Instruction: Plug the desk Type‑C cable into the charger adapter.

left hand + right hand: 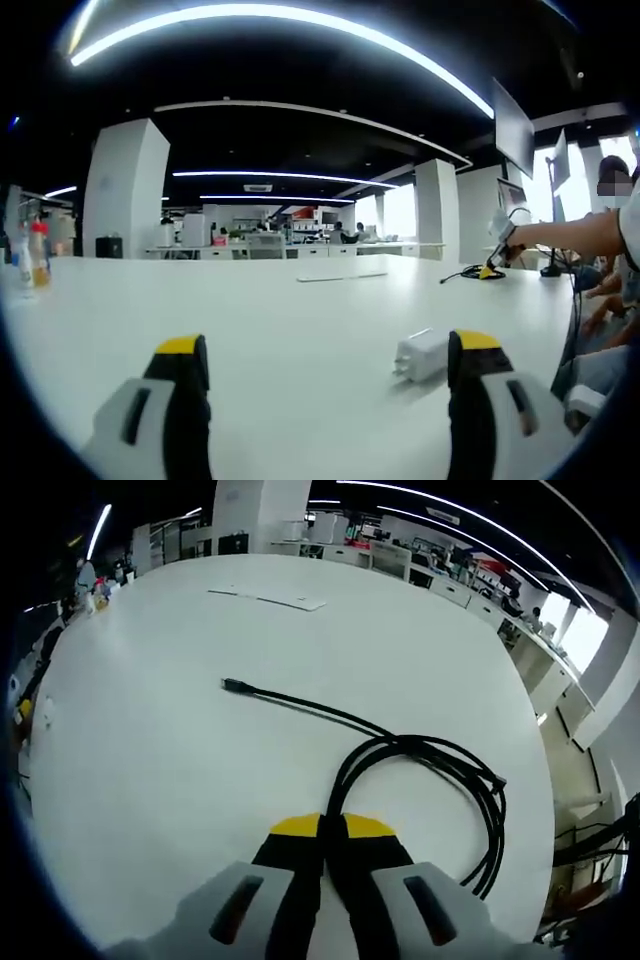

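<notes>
The left gripper [325, 362] hovers with jaws apart over the white table [260, 310], the white charger adapter [421, 354] near its right jaw; the right gripper [333, 829] is clamped on the coiled black Type-C cable [420, 752]

The left gripper [325, 365] is built with two black jaws, each capped by a yellow tip. A pale grey housing is set behind each jaw, and a dark oblong slot is cut into each housing.

The right gripper [332, 830] is made to the same pattern: black jaws, yellow caps at the tips, and light grey housings behind them. A dark slanted slot is seen in each grey housing, one on either side of the jaws.
</notes>
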The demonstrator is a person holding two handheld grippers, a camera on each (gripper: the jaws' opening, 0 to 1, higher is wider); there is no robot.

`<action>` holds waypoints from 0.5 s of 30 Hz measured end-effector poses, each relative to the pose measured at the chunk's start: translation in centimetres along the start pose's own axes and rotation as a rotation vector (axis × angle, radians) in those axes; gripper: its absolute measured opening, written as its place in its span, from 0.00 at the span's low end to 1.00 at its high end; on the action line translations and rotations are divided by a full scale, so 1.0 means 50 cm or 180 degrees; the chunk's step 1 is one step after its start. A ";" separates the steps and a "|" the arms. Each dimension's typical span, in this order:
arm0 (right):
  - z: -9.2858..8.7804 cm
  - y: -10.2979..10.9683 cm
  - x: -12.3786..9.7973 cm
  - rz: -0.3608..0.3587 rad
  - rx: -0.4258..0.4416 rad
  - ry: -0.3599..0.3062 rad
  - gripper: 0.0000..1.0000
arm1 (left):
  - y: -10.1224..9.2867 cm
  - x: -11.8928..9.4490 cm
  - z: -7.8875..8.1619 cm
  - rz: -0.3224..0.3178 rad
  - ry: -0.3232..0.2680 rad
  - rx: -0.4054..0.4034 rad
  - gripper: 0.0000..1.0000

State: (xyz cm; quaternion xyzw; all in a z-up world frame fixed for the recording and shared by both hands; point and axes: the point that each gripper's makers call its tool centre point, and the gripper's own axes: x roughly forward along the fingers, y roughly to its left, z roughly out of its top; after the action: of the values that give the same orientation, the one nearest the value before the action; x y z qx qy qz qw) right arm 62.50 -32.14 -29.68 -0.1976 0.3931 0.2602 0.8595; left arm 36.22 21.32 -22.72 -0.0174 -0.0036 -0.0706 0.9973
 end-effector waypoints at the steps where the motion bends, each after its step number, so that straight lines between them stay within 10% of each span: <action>1: -0.002 0.007 -0.002 0.0006 -0.0001 0.0006 0.04 | 0.000 0.000 0.000 -0.0002 0.0000 0.0000 1.00; 15: -0.010 0.073 -0.021 0.0157 -0.0058 0.0061 0.04 | -0.001 -0.002 -0.001 -0.0019 0.0000 -0.0010 0.99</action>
State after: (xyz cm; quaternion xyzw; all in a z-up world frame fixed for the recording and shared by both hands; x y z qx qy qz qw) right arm 59.45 -29.83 -29.67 -0.1982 0.4037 0.2830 0.8472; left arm 36.13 21.30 -22.77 -0.0190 -0.0035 -0.0736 0.9971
